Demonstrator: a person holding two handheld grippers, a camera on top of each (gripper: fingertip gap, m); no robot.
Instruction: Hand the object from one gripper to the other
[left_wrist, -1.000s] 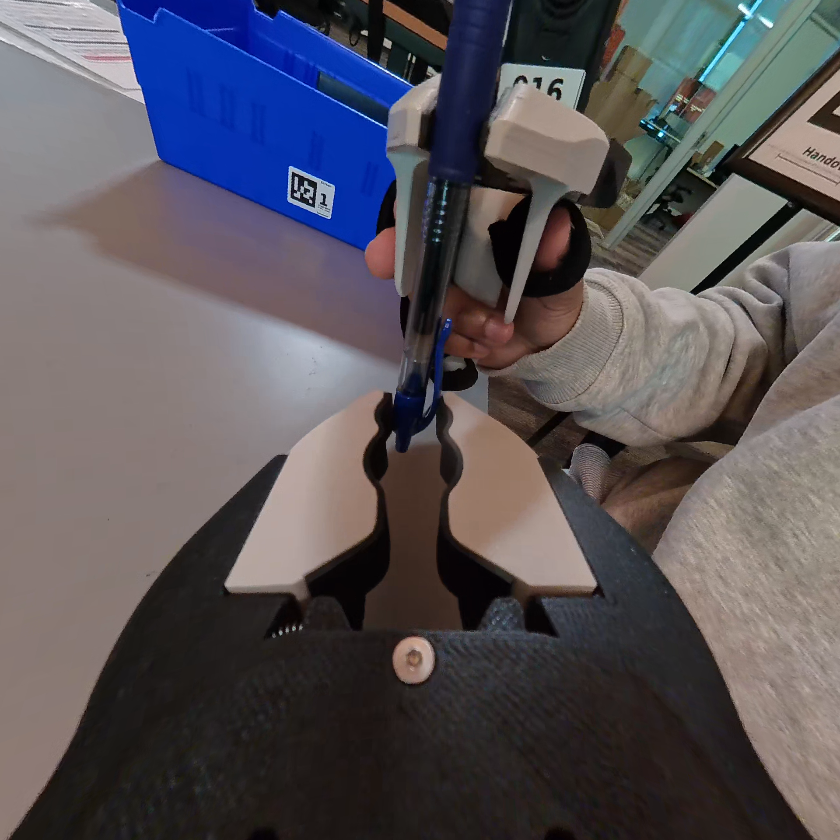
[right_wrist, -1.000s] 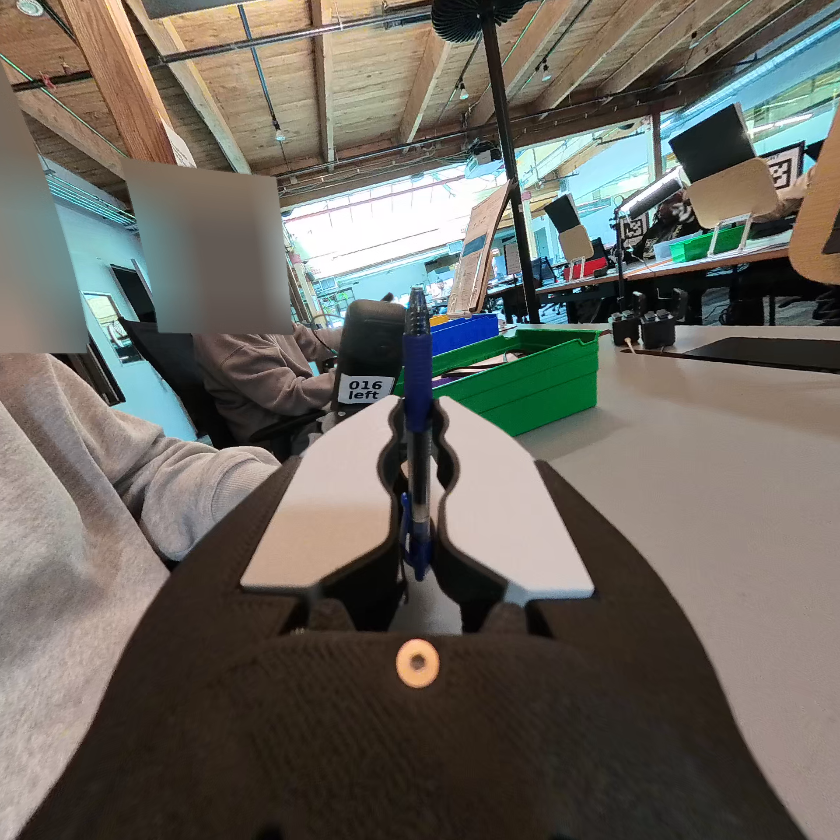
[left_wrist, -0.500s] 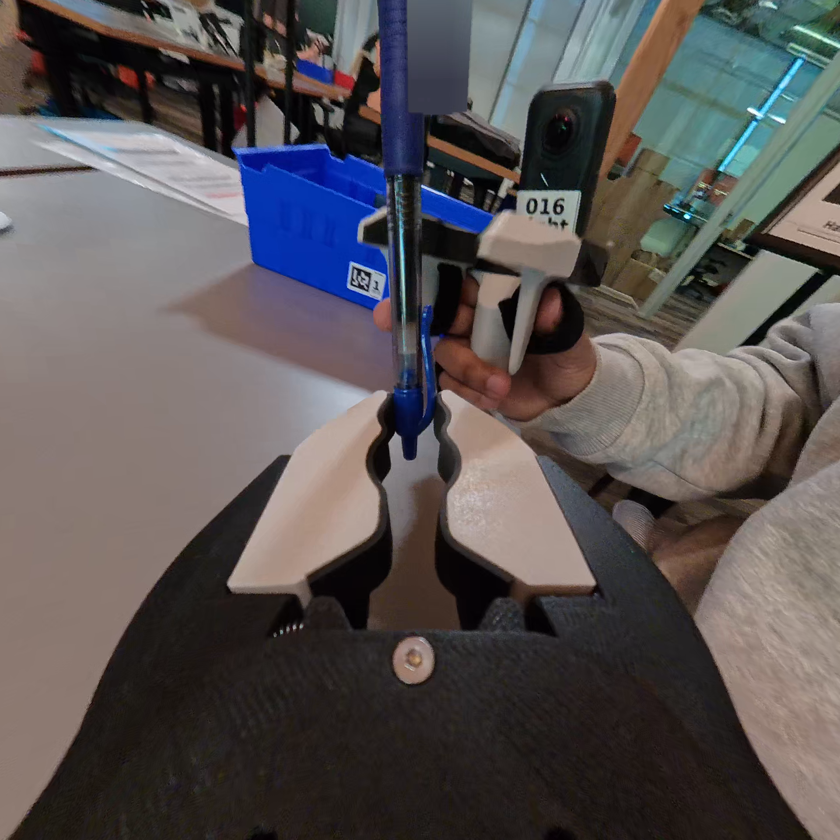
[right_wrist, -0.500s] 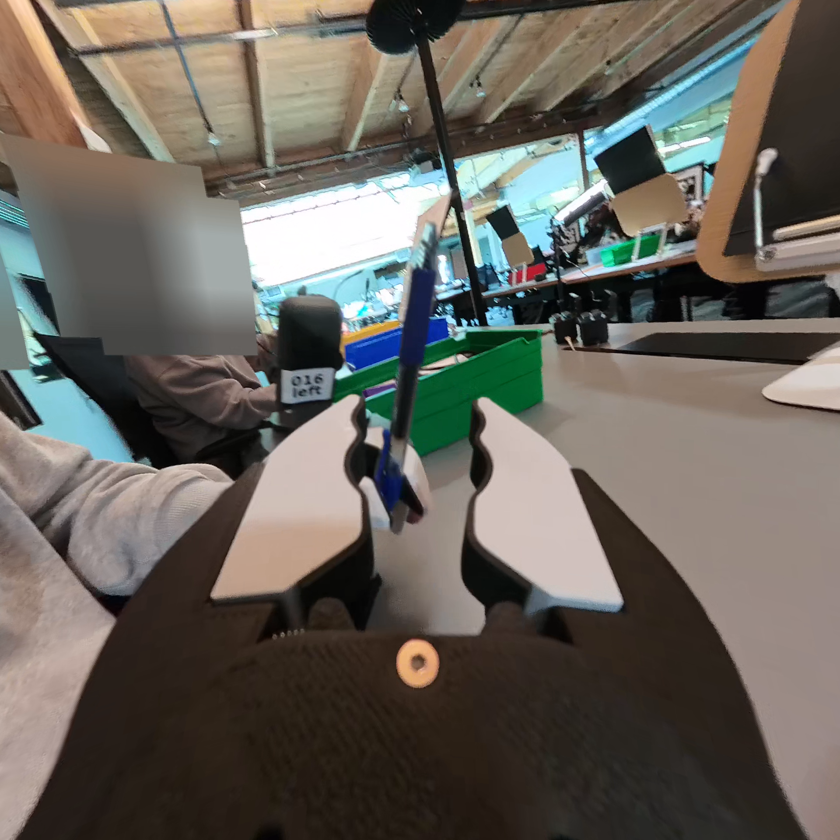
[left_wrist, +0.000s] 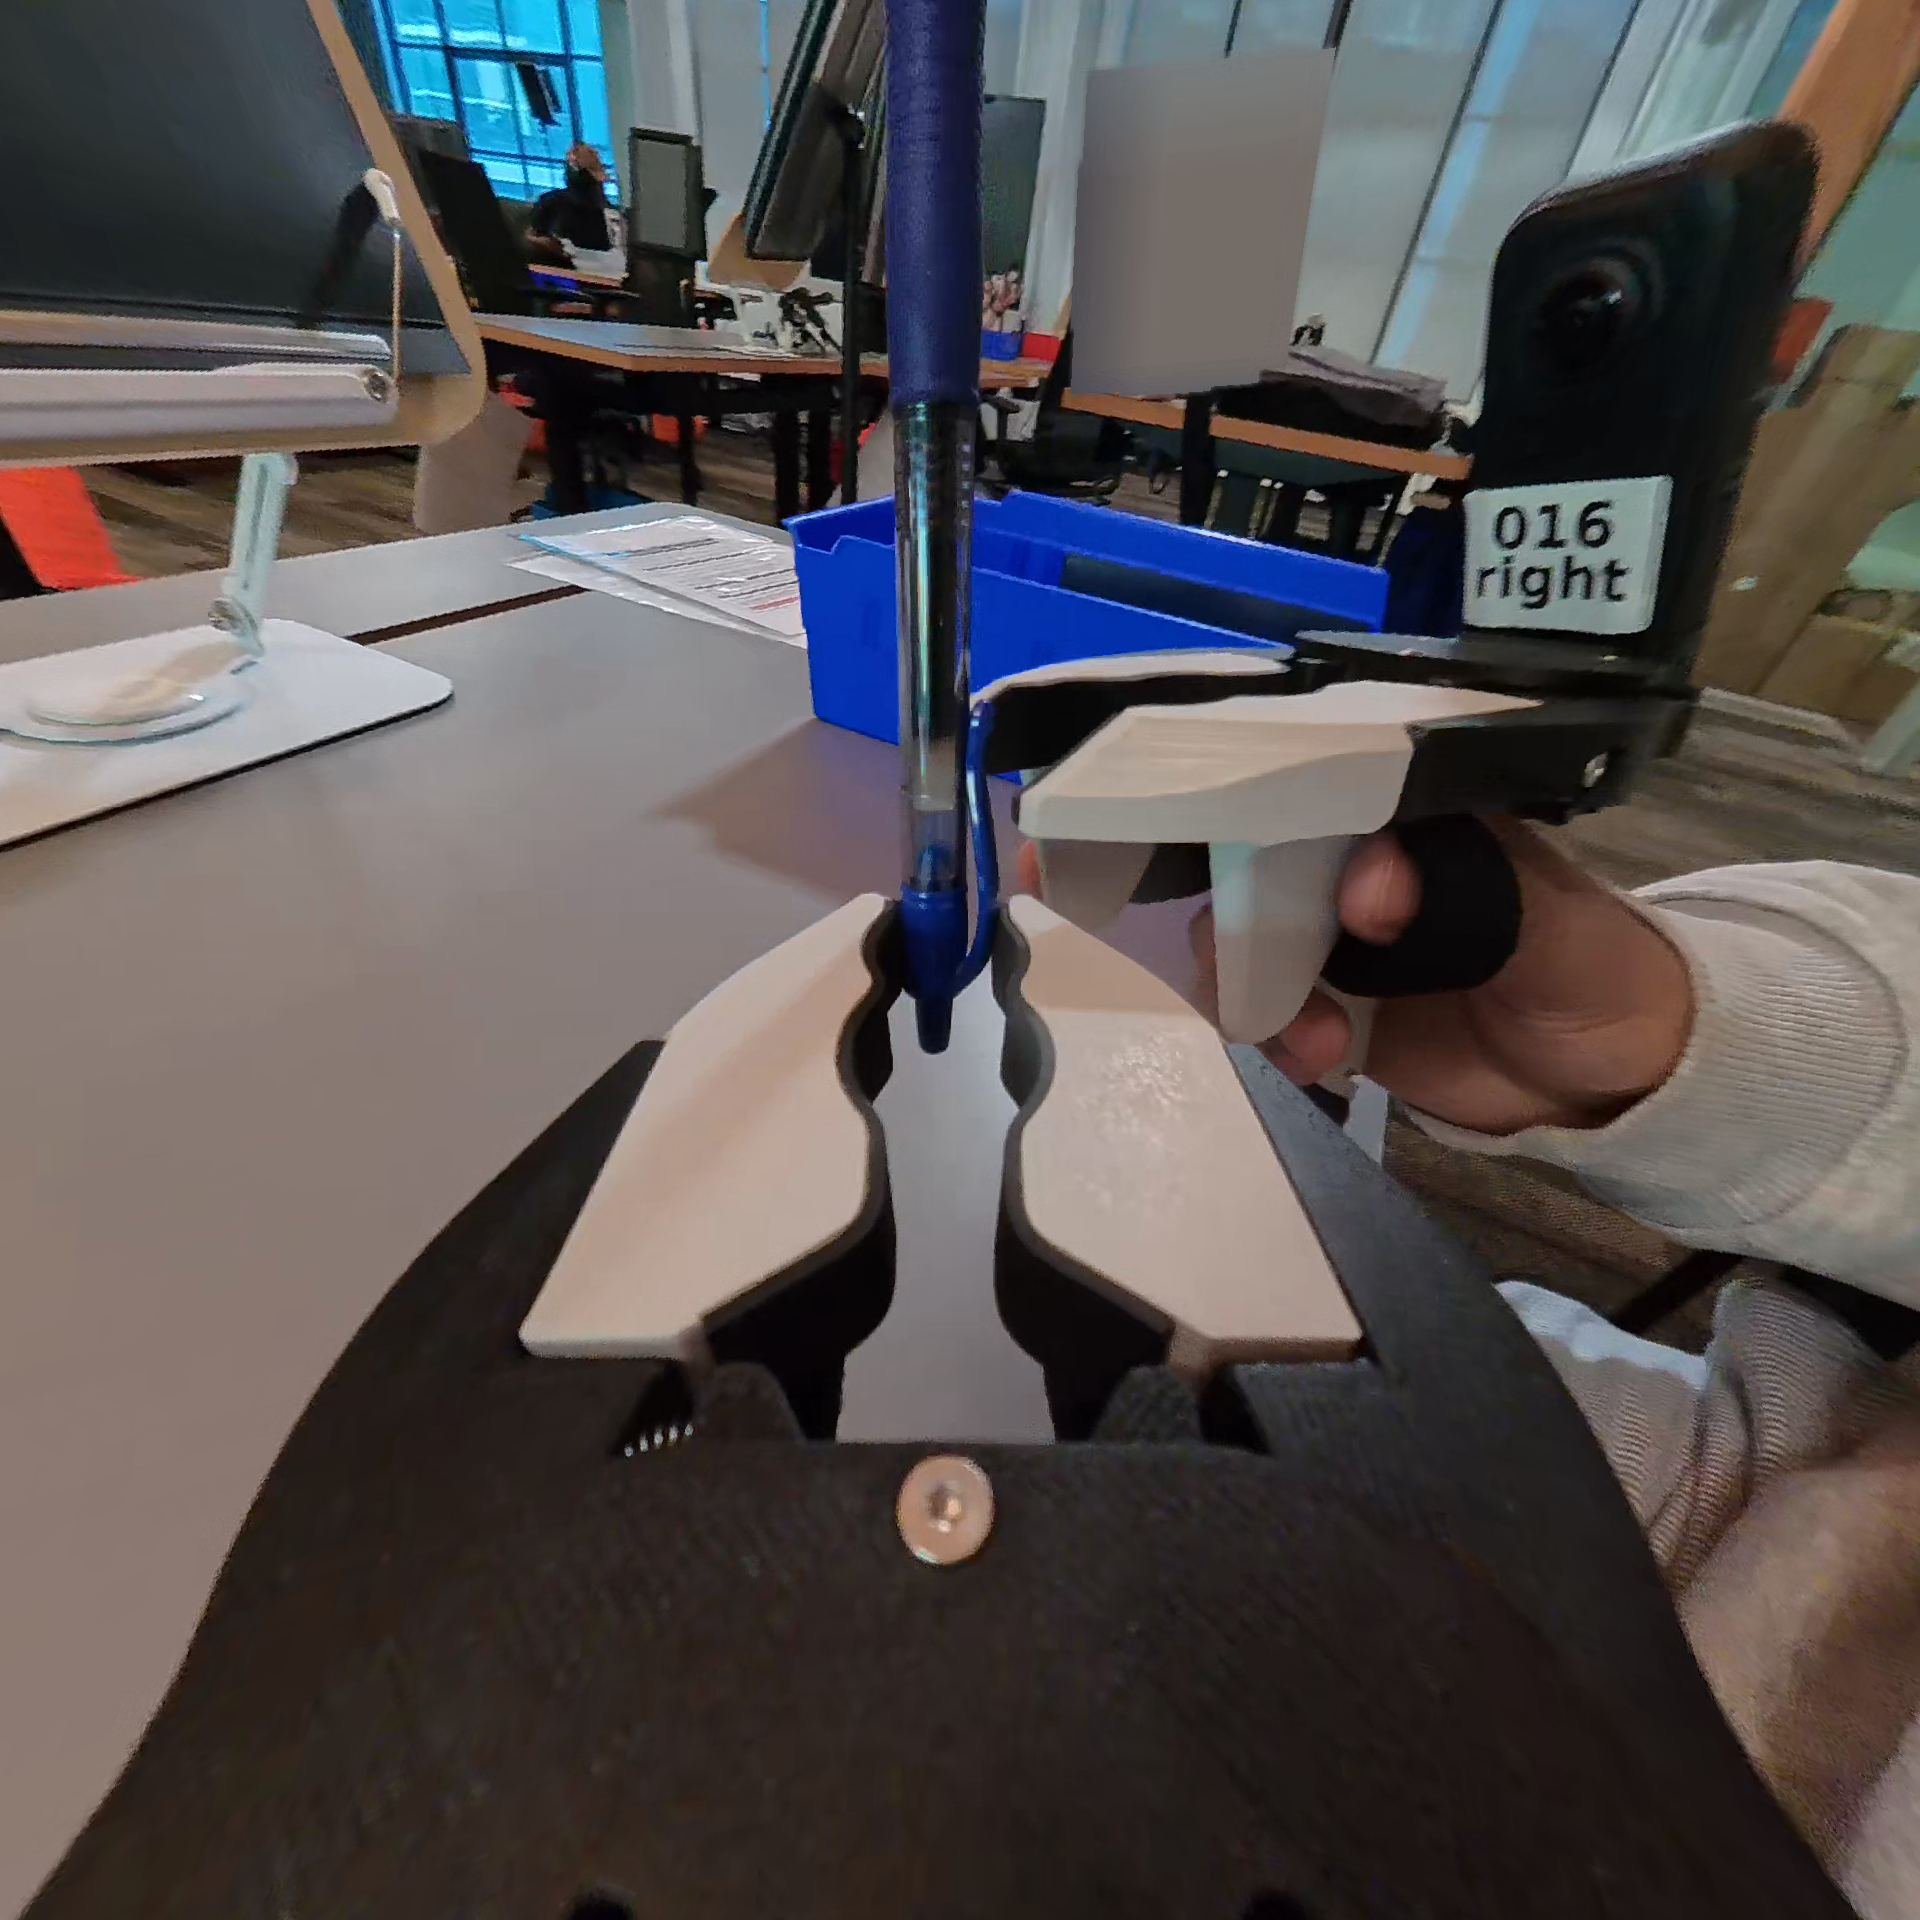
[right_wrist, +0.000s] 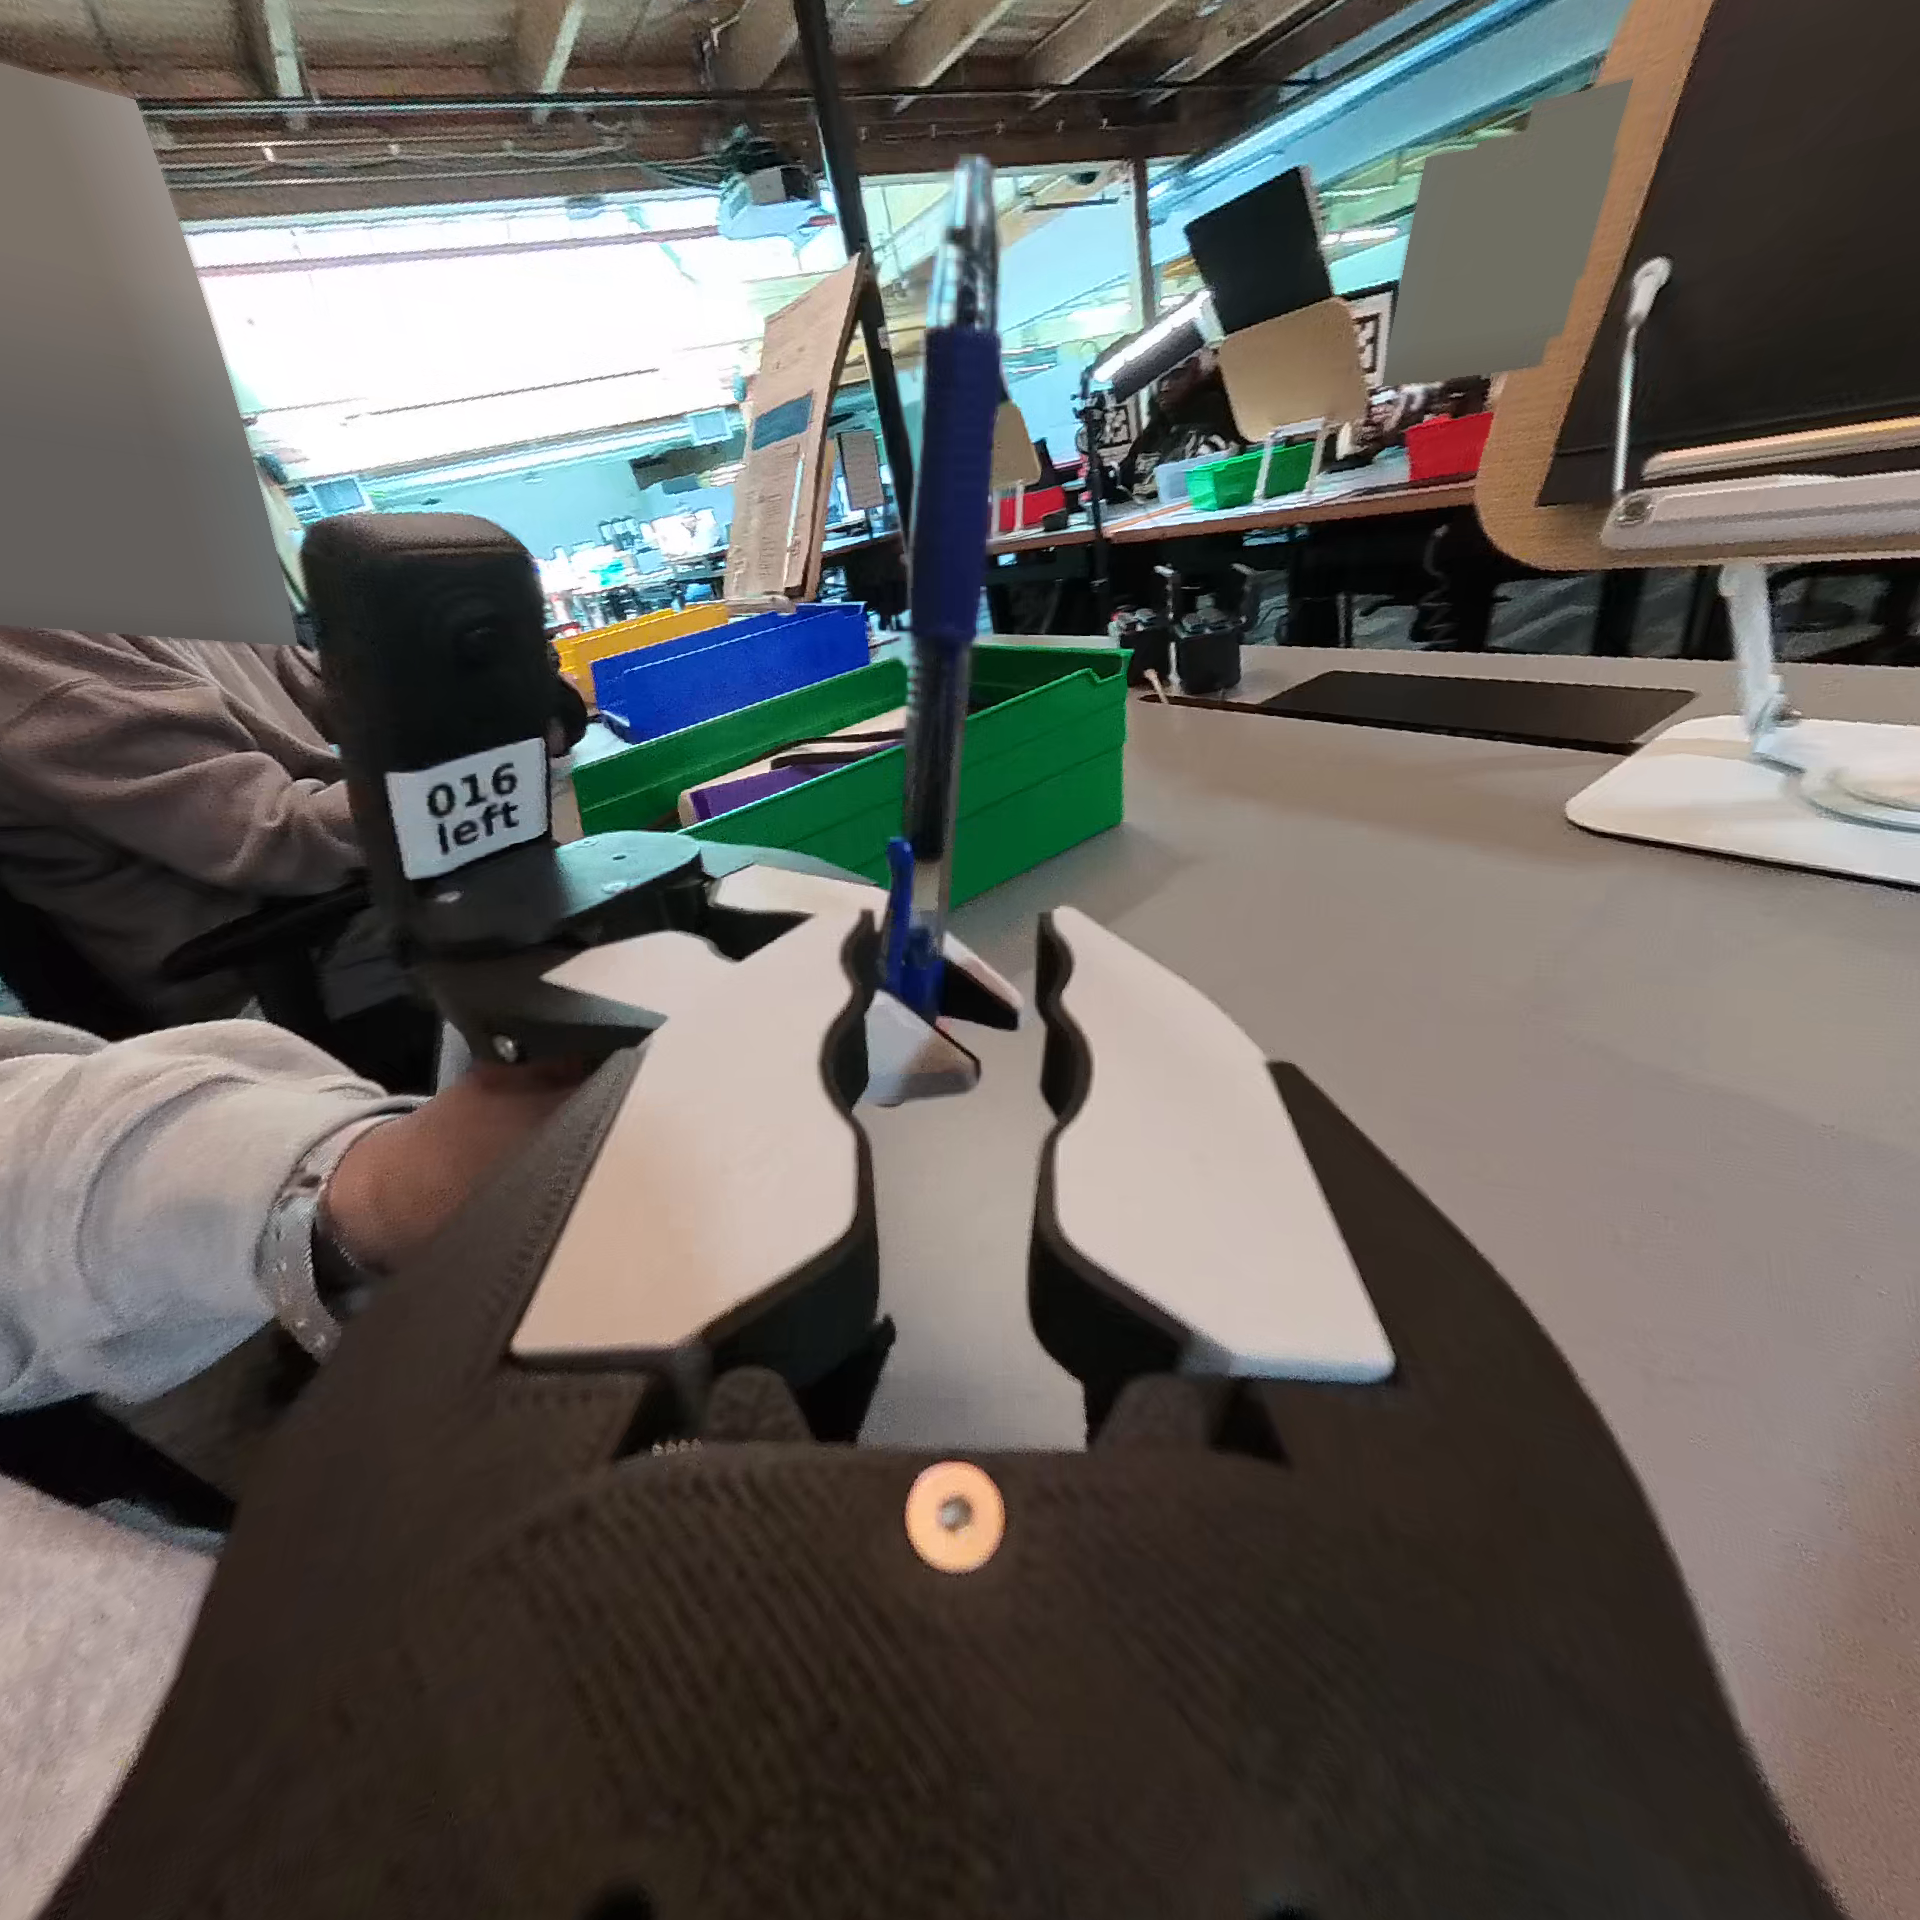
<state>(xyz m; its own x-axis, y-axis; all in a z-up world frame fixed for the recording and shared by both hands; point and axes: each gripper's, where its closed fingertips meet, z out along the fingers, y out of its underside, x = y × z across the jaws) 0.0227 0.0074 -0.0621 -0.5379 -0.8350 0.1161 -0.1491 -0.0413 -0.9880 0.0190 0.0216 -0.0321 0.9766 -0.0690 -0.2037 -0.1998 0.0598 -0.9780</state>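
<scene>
Pen (left_wrist: 932, 644) upright, its clip end pinched at the tips of my left gripper (left_wrist: 943, 940) so the barrel stands clear above the table (left_wrist: 364, 935), while my right gripper (right_wrist: 951, 971), jaws spread and empty, sits beside it, releasing hold

Our left gripper (left_wrist: 940, 935) carries two pale, flat fingers (left_wrist: 727, 1153) with wavy black inner edges, set in a broad black textured body with one silver screw (left_wrist: 943, 1509) at its centre. Our right gripper (right_wrist: 951, 971) is built the same way, with a matching screw (right_wrist: 954, 1515). A black camera block (left_wrist: 1631, 384) with a white label stands atop the right one's rear. We wear light grey ribbed sleeves (left_wrist: 1787, 1049), a black strap (left_wrist: 1429, 914) over the fingers, and what looks like a metal watch band (right_wrist: 296, 1268) beside the left cuff.
</scene>
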